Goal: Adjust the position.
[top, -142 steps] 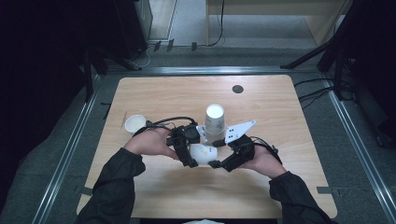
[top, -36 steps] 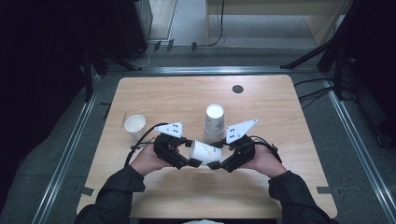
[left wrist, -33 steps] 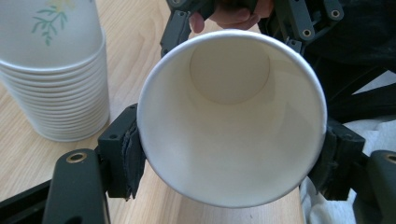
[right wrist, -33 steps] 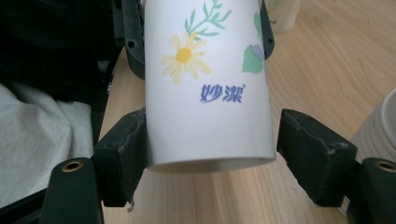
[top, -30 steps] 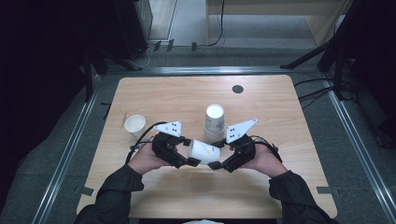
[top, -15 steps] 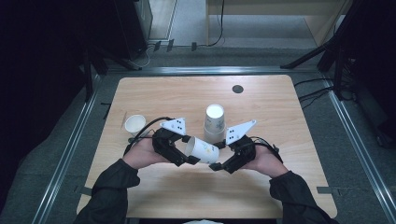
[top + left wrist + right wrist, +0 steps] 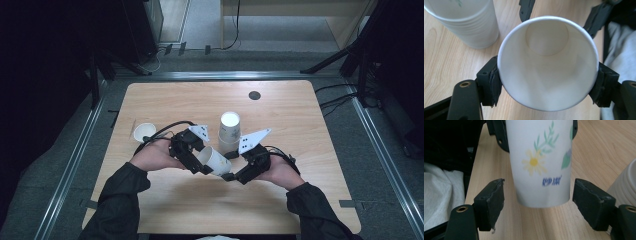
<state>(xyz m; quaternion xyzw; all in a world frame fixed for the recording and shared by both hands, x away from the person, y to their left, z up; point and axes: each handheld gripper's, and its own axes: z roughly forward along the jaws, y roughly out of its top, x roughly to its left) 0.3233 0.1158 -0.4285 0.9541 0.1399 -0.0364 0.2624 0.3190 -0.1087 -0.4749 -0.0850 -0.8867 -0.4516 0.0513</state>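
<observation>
Left tool (image 7: 202, 167) grips a single paper cup (image 7: 214, 161) near its rim, one pad on each side, as the left gripper view shows with the cup mouth (image 7: 548, 63) facing the camera. The cup lies tilted on its side above the near middle of the worktop (image 7: 300, 115), base pointing toward the right tool (image 7: 231, 175). Right tool stands wide, pads apart on either side of the cup's base end and clear of its wall; the right gripper view shows a gap at each pad (image 7: 490, 202) and a flower print on the cup (image 7: 540, 162). A stack of cups (image 7: 229, 131) stands upside down just behind both tools. A further cup (image 7: 143, 132) stands upright, mouth up, toward the worktop's left edge, near the left hand (image 7: 155, 156). A dark round disc (image 7: 254, 95) sits near the far edge.
</observation>
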